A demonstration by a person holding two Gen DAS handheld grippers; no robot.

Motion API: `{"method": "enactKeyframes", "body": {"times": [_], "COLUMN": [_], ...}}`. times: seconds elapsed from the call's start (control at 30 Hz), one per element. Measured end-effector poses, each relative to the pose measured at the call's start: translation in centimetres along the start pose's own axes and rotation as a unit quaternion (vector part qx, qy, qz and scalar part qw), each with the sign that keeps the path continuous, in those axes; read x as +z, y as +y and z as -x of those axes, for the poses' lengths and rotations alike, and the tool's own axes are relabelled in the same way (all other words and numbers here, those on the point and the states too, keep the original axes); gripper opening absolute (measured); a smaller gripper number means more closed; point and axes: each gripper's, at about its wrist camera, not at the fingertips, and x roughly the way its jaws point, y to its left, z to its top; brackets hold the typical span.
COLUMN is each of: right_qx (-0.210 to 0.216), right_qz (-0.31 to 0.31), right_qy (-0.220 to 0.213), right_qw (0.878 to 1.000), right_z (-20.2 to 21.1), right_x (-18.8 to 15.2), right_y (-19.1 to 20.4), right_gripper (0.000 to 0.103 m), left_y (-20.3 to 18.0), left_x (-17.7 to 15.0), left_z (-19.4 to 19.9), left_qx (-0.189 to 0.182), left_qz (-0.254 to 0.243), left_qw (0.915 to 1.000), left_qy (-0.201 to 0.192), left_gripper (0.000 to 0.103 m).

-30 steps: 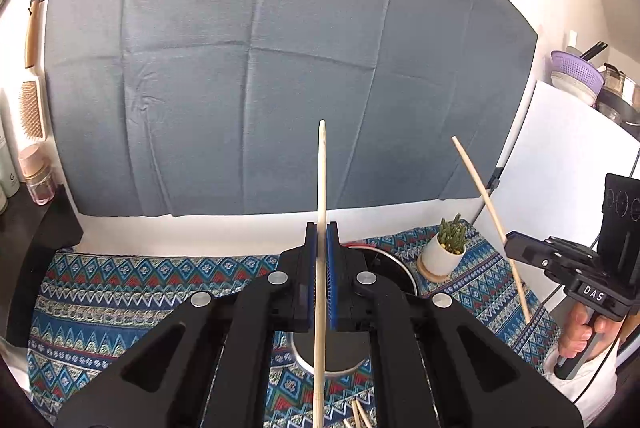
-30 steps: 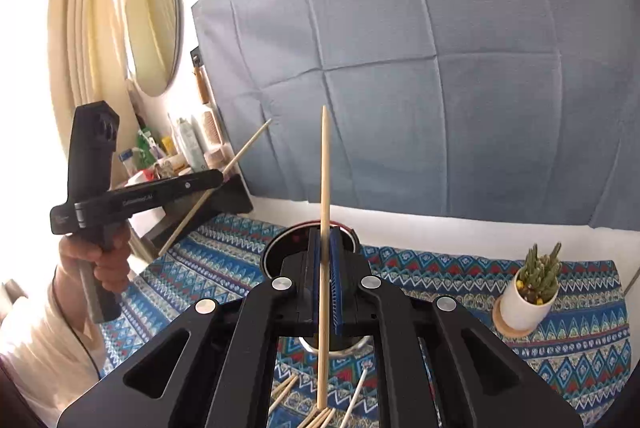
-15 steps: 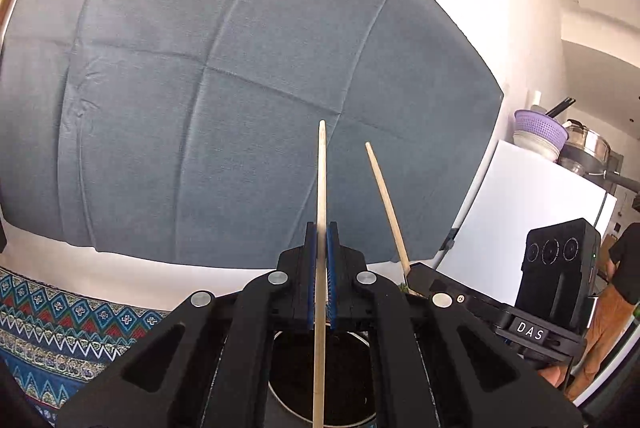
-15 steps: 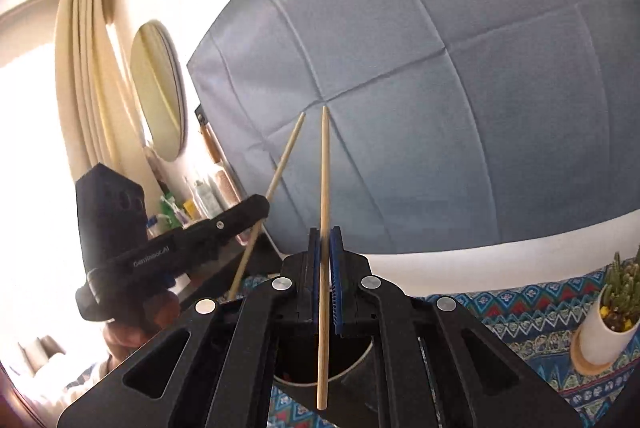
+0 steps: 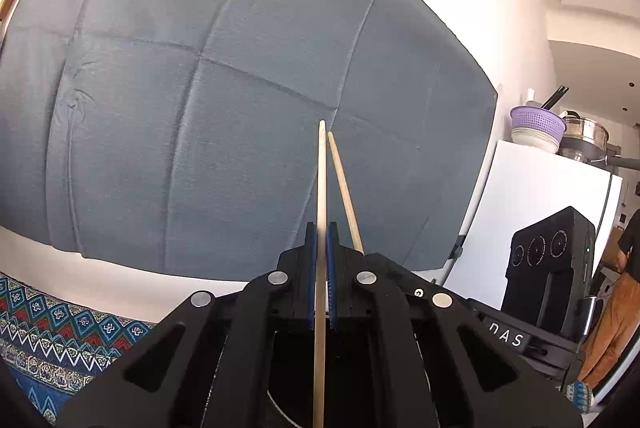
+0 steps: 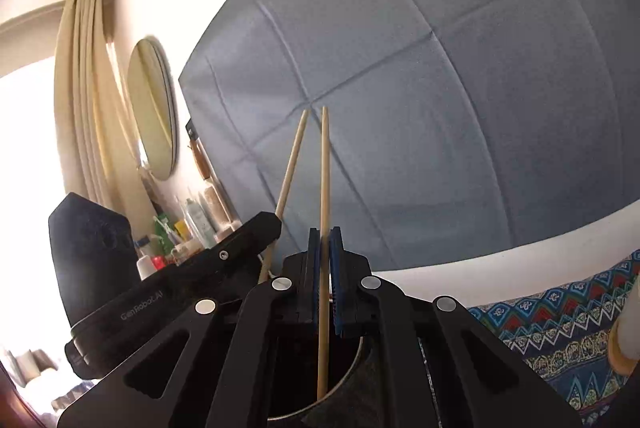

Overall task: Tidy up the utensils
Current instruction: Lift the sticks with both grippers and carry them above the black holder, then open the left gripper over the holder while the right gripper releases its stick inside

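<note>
- Lettering reads "DAS" on the right gripper (image 5: 348, 248) body (seen from the left wrist view) and "GenRobot.AI" on the left gripper (image 6: 276, 224) body.
- Left gripper: closed tight on an upright chopstick (image 5: 321, 228).
- Right gripper: clamped on a second chopstick (image 6: 324, 228), its lower end inside a dark round pot (image 6: 356, 364) on the patterned cloth (image 6: 560, 324) covering the bench.
- Grey backdrop sheet (image 5: 200, 88) hangs behind; a round mirror (image 6: 154, 116) and bottles (image 6: 192, 224) stand left.

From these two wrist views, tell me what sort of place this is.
Most likely a lived-in home, not a lab. A round mirror hangs beside curtains above a cluster of toiletry bottles, and a purple colander with pots sits on a white fridge. A patterned tablecloth covers the table.
</note>
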Motion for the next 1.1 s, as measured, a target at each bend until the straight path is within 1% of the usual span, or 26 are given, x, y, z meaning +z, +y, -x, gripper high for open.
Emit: {"method": "enactKeyframes", "body": {"times": [0.07,0.17,0.23,0.47,0.53,0.6,0.73,0.8,0.87,0.93,1.0,1.1], "right_qx": [-0.002,-0.008,-0.012,-0.022,-0.028,-0.040,-0.058,-0.078,-0.090,-0.098,-0.097,-0.095], "right_qz": [-0.001,0.003,0.016,0.052,0.064,0.087,0.119,0.141,0.163,0.163,0.151,0.155], "right_qy": [0.006,0.016,0.020,0.029,0.032,0.035,0.050,0.062,0.077,0.081,0.089,0.086], "right_qw": [1.000,1.000,1.000,0.998,0.997,0.995,0.990,0.985,0.979,0.978,0.980,0.980], "right_z": [0.1,0.3,0.6,2.7,3.3,4.2,5.4,5.6,5.7,5.9,5.8,6.1], "right_x": [-0.5,-1.1,-1.3,-1.0,-0.8,-0.7,-0.5,-0.9,-1.6,-2.3,-2.5,-2.8], "right_y": [-0.3,-0.4,-0.1,1.2,1.8,2.6,3.9,4.7,5.3,5.3,5.0,5.2], "right_gripper": [0.005,0.005,0.005,0.005,0.005,0.005,0.005,0.004,0.004,0.004,0.004,0.004], "left_y": [0.4,0.5,0.6,0.9,0.9,0.6,0.0,-0.5,-0.9,-1.3,-1.5,-1.5], "left_x": [-0.5,-1.2,-1.5,-1.4,-1.3,-1.2,-1.1,-1.1,-1.1,-1.1,-1.1,-1.1], "left_z": [0.1,0.5,0.9,2.6,3.2,3.9,4.7,4.9,5.0,4.9,4.8,4.7], "left_qx": [0.003,0.012,0.017,0.036,0.036,0.045,0.060,0.069,0.073,0.083,0.089,0.094], "left_qz": [0.002,-0.017,-0.029,-0.060,-0.069,-0.089,-0.112,-0.121,-0.129,-0.138,-0.138,-0.136], "left_qw": [1.0000,0.9998,0.9994,0.9976,0.9969,0.9949,0.9913,0.9893,0.9874,0.9845,0.9830,0.9810], "left_qy": [0.001,0.002,-0.002,0.005,0.010,0.014,0.034,0.044,0.055,0.069,0.082,0.101], "left_gripper": [0.005,0.005,0.005,0.005,0.005,0.006,0.006,0.006,0.006,0.006,0.006,0.006]}}
